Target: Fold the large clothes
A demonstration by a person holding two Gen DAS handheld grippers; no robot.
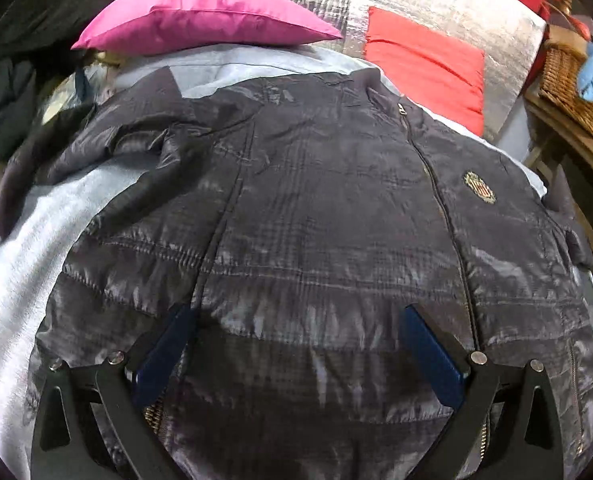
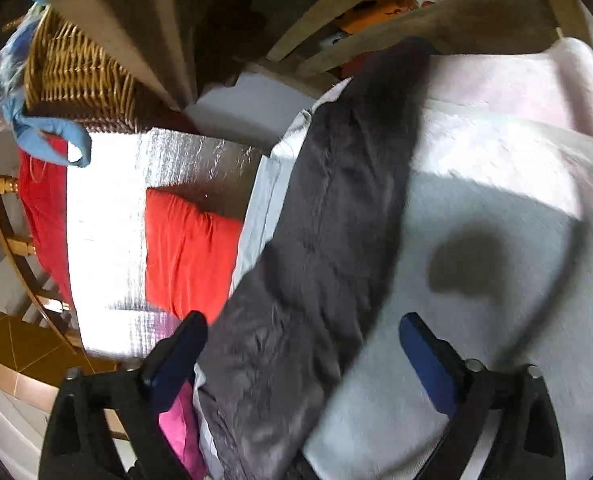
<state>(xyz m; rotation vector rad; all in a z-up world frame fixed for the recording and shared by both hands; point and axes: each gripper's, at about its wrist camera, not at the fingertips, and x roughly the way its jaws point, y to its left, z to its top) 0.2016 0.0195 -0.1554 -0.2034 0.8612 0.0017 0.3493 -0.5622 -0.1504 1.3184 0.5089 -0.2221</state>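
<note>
A dark navy quilted jacket [image 1: 316,208] lies spread face up on a pale blue sheet [image 1: 24,240], zip closed, a gold crest [image 1: 479,187] on its chest. One sleeve is bunched at the left. My left gripper [image 1: 296,320] is open just above the jacket's lower part, holding nothing. In the right wrist view, a dark strip of the jacket [image 2: 328,240] runs along the sheet's [image 2: 476,340] edge. My right gripper [image 2: 304,332] is open above it, with nothing between its fingers. That view is blurred.
A magenta pillow [image 1: 204,20] lies beyond the jacket's collar. A red cushion [image 1: 428,64] rests on silver foil matting [image 1: 436,0] at the back right. A wicker basket [image 1: 576,80] with blue cloth stands at the right. Dark clothes [image 1: 24,40] pile at the left.
</note>
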